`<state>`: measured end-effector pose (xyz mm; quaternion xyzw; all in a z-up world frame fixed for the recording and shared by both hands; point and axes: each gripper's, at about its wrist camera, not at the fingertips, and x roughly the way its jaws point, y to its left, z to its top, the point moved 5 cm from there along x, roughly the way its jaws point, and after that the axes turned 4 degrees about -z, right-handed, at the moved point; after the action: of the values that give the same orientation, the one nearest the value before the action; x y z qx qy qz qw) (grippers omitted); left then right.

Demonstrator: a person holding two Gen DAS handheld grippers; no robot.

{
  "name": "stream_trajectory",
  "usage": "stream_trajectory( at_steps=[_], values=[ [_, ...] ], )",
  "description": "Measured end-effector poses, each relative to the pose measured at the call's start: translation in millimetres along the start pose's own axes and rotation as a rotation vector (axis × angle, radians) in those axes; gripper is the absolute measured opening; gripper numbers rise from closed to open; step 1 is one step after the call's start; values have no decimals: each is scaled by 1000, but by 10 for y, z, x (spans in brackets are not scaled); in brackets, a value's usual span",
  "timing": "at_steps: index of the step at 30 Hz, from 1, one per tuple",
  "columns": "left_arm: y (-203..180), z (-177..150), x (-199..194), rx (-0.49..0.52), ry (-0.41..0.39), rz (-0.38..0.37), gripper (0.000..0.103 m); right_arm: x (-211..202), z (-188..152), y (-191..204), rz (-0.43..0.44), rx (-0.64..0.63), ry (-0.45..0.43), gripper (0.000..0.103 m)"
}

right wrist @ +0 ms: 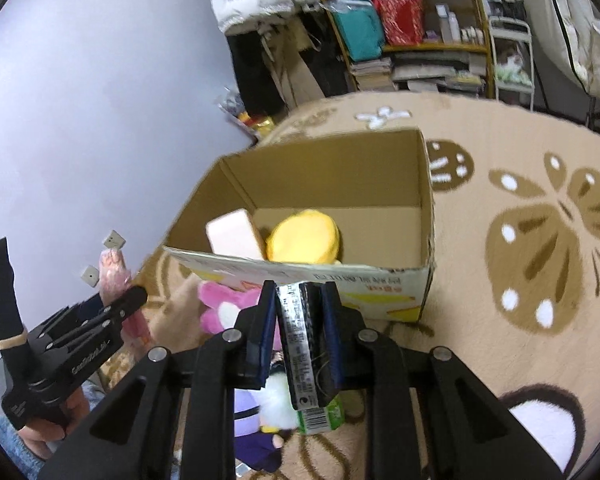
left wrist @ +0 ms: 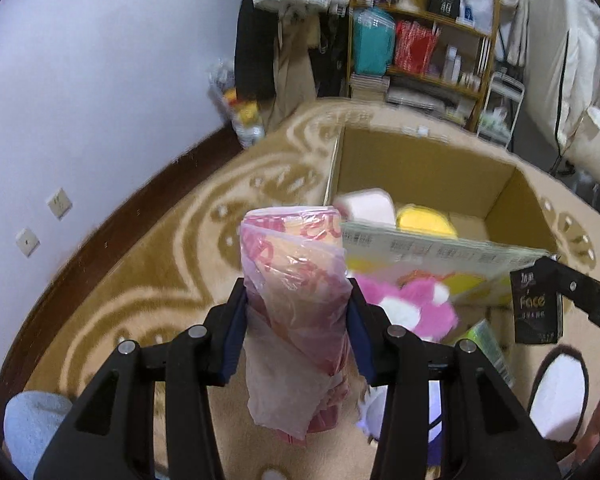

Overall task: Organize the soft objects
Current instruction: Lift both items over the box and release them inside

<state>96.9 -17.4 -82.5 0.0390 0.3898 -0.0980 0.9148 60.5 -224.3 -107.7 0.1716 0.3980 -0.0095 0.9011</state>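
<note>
Soft packs hang above the carpet (right wrist: 500, 152) just short of the open cardboard box (right wrist: 380, 172) (two items inside), left tongs (left wrist: 296, 320) clamped on a pink wrapped pack (left wrist: 296, 280), right tongs (right wrist: 298, 316) gripping a black tissue pack (right wrist: 300, 344), seemingly to drop both in.

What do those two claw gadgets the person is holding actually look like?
Both the left gripper and right gripper are matte black frames with triangular cut-outs, silver round pivot pins, and dark blue pads lining the fingers. Seen from the right wrist, the left one bears small white lettering, too small to read.
</note>
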Motion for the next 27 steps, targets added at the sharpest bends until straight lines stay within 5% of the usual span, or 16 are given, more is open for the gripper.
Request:
stream_trajectory(
  at_steps=[13,27],
  values=[
    [-275,311,-313,126,-171,22,44,-409,396,200,1,-98,-193,23],
    [-429,964,-404,149,-298,5,44,-259,607,137,4,-69,-241,23]
  ],
)
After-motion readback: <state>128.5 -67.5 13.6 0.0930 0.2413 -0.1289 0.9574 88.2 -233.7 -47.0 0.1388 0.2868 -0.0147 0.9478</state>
